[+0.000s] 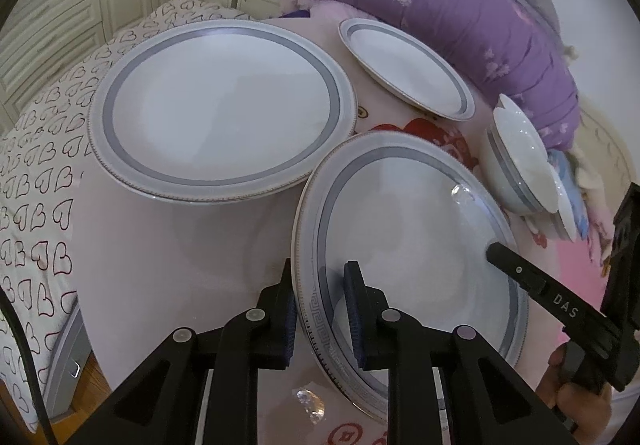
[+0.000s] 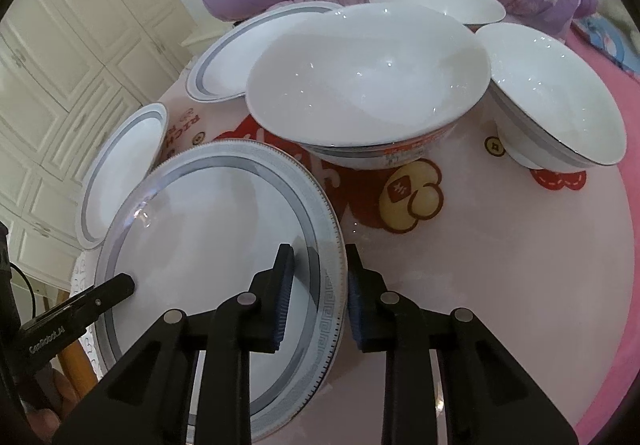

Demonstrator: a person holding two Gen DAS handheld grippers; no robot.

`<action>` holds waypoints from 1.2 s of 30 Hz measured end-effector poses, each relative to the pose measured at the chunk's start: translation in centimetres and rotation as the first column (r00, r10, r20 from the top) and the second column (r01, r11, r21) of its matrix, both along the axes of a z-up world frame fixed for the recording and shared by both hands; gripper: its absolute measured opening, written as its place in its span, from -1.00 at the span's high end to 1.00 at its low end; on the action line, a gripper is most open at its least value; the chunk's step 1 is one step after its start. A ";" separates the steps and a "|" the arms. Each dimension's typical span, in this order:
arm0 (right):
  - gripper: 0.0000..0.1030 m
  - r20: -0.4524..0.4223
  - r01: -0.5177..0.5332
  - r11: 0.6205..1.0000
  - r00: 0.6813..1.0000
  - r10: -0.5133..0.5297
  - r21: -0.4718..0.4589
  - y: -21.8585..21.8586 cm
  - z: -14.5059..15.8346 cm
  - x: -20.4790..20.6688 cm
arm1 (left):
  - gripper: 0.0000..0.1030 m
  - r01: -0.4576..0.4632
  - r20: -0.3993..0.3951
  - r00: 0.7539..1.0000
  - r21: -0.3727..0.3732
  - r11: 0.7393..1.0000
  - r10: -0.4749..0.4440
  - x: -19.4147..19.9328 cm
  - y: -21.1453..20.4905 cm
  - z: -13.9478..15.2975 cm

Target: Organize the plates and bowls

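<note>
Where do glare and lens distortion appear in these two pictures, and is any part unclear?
Left wrist view: a small bright glare on the held plate; the fisheye bends the large plate and darkens the corners. Right wrist view: the same glare sits near that plate's upper left rim, tiny highlights dot the big bowl, and the cupboard doors curve strongly. Both look sharp.

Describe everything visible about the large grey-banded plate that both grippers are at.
The large round white plate with a grey band looks like glazed ceramic; its pale rim carries a Greek-key pattern and a thin gold edge. It sits tilted, one side raised off the pink patterned tablecloth. The left gripper clamps its left rim and the right gripper its right rim, one pad above, one below. It is empty, apart from neighbouring dishes.
</note>
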State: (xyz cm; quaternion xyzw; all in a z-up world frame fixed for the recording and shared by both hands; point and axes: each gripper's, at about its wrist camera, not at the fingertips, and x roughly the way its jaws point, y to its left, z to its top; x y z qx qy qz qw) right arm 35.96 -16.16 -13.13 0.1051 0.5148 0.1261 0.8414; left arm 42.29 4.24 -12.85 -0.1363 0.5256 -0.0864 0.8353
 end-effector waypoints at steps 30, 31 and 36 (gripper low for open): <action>0.55 0.027 -0.163 0.987 0.986 0.163 -0.016 6.3 0.9 -6.9 | 0.66 -0.077 0.058 0.996 0.063 0.995 0.074 -10.2 7.0 4.1; 0.55 0.027 -0.164 0.986 0.986 0.165 -0.019 6.4 0.9 -7.0 | 0.66 -0.077 0.054 0.996 0.061 0.995 0.073 -10.4 7.2 4.0; 0.55 0.011 -0.176 0.984 0.984 0.177 -0.033 6.5 0.5 -7.6 | 0.61 -0.074 0.036 0.997 0.060 0.995 0.072 -10.6 7.1 3.1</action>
